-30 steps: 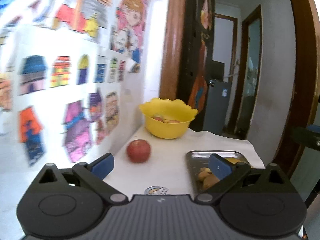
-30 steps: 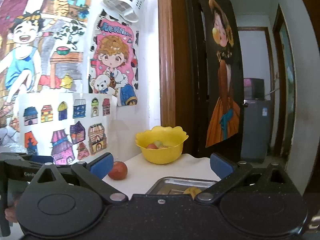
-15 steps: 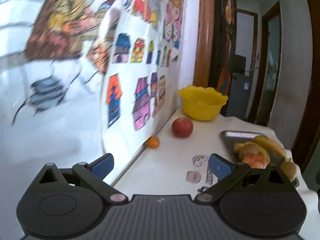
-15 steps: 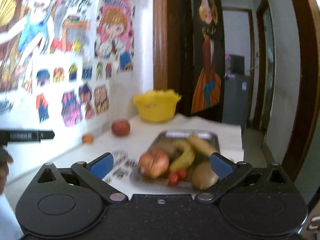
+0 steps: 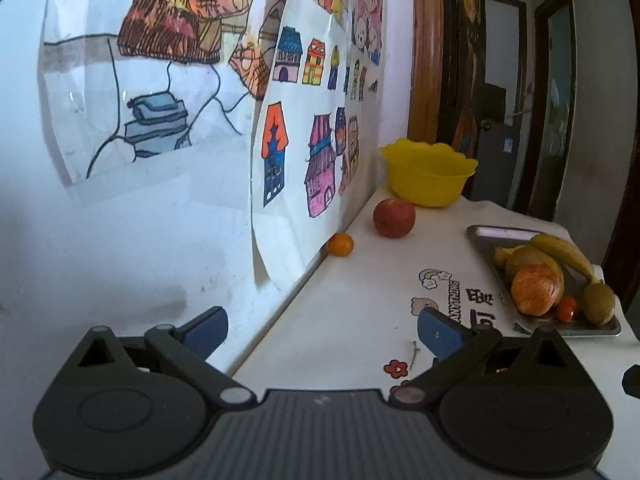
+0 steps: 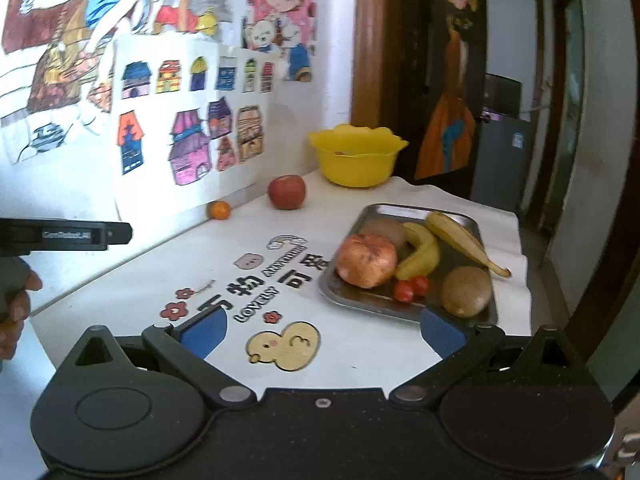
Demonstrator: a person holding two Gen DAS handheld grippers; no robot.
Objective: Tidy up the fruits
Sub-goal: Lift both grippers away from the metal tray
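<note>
A metal tray (image 6: pixel 452 213) on the white table holds a large red-orange fruit (image 6: pixel 366 259), bananas (image 6: pixel 422 250), kiwis (image 6: pixel 466 291) and cherry tomatoes (image 6: pixel 410 287); the tray also shows in the left wrist view (image 5: pixel 496 232). A red apple (image 6: pixel 287 191) (image 5: pixel 394 217) and a small orange (image 6: pixel 219 210) (image 5: pixel 341 244) lie loose near the wall. A yellow bowl (image 6: pixel 357 155) (image 5: pixel 429 171) stands at the back. My left gripper (image 5: pixel 322 328) is open and empty by the wall. My right gripper (image 6: pixel 323 330) is open and empty, just in front of the tray.
The wall on the left carries paper drawings (image 5: pixel 304 120) hanging down to the table edge. The white tablecloth (image 6: pixel 260 280) has printed cartoons. A doorway and dark wooden frame (image 6: pixel 400 60) lie behind the bowl. The left gripper's side and a hand (image 6: pixel 16 300) show at far left.
Both grippers have pulled back and away from the bowl, so more table and the whole tray now show. Both stayed open and empty.
</note>
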